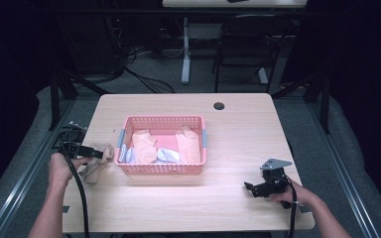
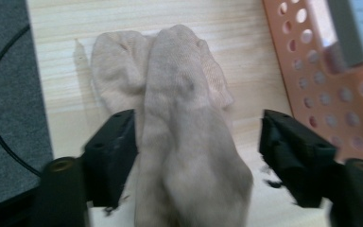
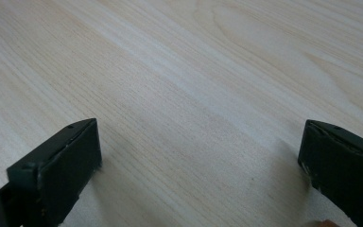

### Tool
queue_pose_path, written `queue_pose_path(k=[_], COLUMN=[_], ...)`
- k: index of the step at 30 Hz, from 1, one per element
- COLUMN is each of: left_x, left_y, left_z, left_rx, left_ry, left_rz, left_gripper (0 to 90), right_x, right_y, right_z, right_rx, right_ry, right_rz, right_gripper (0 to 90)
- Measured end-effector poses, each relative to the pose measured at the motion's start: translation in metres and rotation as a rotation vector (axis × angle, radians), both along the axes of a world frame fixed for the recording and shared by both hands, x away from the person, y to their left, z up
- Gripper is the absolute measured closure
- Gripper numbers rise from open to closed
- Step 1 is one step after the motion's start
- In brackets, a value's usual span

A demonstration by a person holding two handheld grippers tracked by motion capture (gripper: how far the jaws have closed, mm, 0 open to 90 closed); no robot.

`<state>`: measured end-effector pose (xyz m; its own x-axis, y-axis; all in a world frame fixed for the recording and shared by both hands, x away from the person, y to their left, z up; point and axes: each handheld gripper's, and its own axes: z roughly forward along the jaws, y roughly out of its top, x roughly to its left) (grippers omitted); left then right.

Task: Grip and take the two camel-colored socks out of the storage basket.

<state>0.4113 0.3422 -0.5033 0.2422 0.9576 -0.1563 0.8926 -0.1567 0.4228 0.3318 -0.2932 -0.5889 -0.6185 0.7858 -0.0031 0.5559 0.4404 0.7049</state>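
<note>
**Socks set down beside the basket**

Jaws of the left gripper (image 2: pixel 196 156) stand apart, released, with the beige knitted socks (image 2: pixel 170 118) lying between them; the left pad touches the fabric, the right pad is well clear of it. The socks rest on the pale wooden table (image 1: pixel 238 134), just beside the left wall of the pink perforated plastic basket (image 1: pixel 161 168), which holds orange and white pieces of clothing (image 1: pixel 144 144). The right gripper (image 3: pixel 201 165) is also open, holds nothing, and waits over bare wood near the right front of the table.

I judge that the step in hand is leaving the socks on the table. To do it well, the left gripper should lift straight up with the jaws wide, so the touching pad does not drag the fabric. The basket wall is near, so any sideways move should go away from it.
</note>
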Motion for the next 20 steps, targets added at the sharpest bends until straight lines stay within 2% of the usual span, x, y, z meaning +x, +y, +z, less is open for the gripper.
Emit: queue_pose_path(k=[3, 7, 10, 13, 15, 16, 20], left_x=[-0.019, -0.045, -0.063, -0.077, -0.084, -0.086, -0.091], left_y=[0.002, -0.001, -0.007, -0.014, -0.015, -0.016, -0.017], left_z=[0.008, 0.010, 0.004, -0.009, -0.017, -0.020, -0.027], left_rx=[0.006, 0.034, 0.042, 0.063, 0.065, 0.059, 0.065], left_ry=[-0.048, -0.080, -0.090, -0.071, -0.066, -0.078, -0.090], left_rz=[0.000, -0.016, -0.018, -0.036, -0.039, -0.026, -0.031], left_gripper=[16.6, 13.4, 9.9, 3.8, 1.1, 0.3, 0.2], right_x=[0.000, 0.000, 0.000, 0.000, 0.000, 0.000, 0.000], right_y=[0.000, 0.000, 0.000, 0.000, 0.000, 0.000, 0.000], right_z=[0.000, 0.000, 0.000, 0.000, 0.000, 0.000, 0.000], right_rx=[0.001, 0.001, 0.002, -0.004, -0.003, -0.003, 0.004], right_ry=[0.000, -0.003, -0.003, -0.002, -0.002, -0.004, -0.003], right_rz=[0.000, -0.005, -0.003, -0.001, -0.001, -0.004, -0.004], right_gripper=[0.0, 0.0, 0.0, 0.0, 0.0, 0.0, 0.0])
